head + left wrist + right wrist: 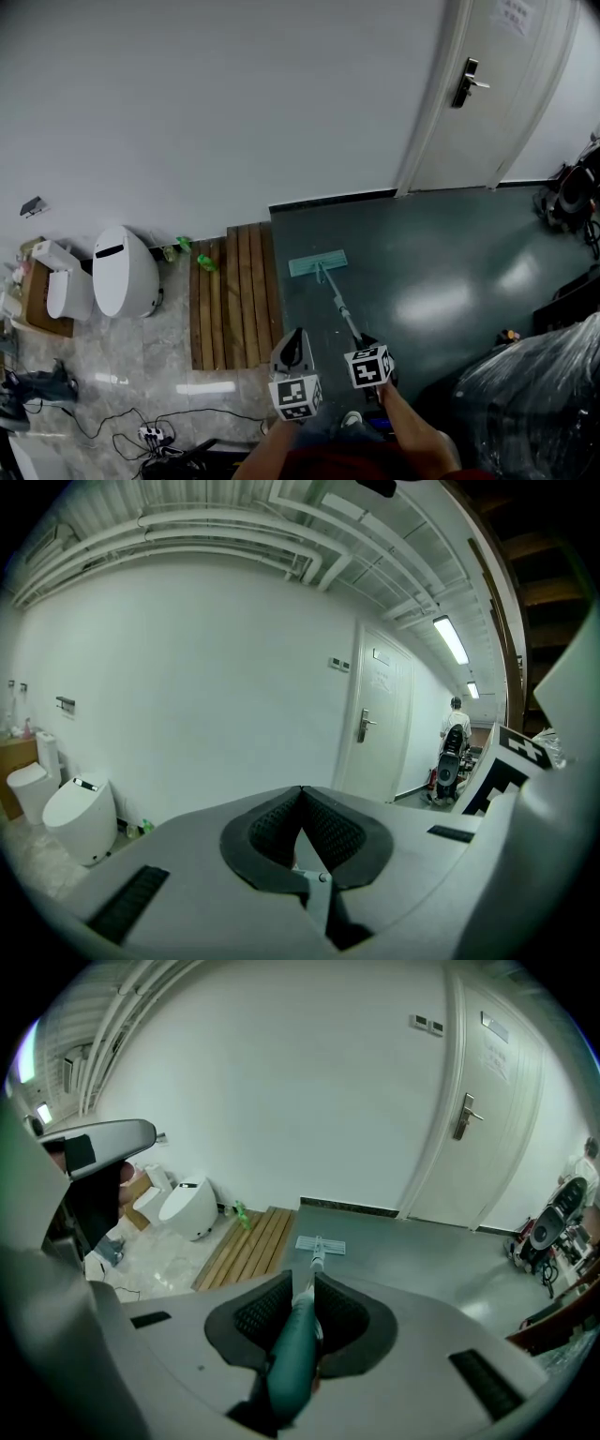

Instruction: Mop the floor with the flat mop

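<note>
Clamping the teal-handled flat mop (294, 1354), the right gripper (302, 1283) held it slanting down to the dark grey floor (441, 281). Its pale rectangular mop head (317, 264) lay just beside the brown slatted wooden platform (234, 295), off that platform's edge, with bare floor beyond. The left gripper (302, 794) had its jaws together on nothing.
</note>
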A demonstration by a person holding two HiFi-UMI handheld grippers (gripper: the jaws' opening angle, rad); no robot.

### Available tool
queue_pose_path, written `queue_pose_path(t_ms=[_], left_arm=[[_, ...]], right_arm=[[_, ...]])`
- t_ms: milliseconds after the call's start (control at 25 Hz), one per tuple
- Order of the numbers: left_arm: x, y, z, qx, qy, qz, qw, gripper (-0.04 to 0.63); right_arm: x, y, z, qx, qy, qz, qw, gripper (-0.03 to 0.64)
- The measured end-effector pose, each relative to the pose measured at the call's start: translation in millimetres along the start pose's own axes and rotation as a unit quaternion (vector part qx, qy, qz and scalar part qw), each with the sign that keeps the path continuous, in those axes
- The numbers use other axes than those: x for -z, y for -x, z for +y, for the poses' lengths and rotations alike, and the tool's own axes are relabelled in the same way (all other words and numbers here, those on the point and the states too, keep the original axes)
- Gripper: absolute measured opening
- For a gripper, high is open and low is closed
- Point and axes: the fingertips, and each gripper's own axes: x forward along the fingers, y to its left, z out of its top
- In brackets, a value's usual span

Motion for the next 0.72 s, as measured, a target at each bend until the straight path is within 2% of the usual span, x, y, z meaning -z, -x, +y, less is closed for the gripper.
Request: queue_pose_path(t_ms=[320, 720], left_arm=[[14.3, 30.4, -54.1, -0.002, -0.017, 0.006, 0.9998, 0.014], [42.0, 103.4, -111.4, -0.018, -0.022, 0.003, 0.9996, 0.014]], right_arm=[[43.1, 28.9, -22.8, -0.013, -0.008, -0.010, 1.000, 0.086], [115.9, 77.6, -30.6, -0.024, 0.001, -0.017, 1.000, 0.086]])
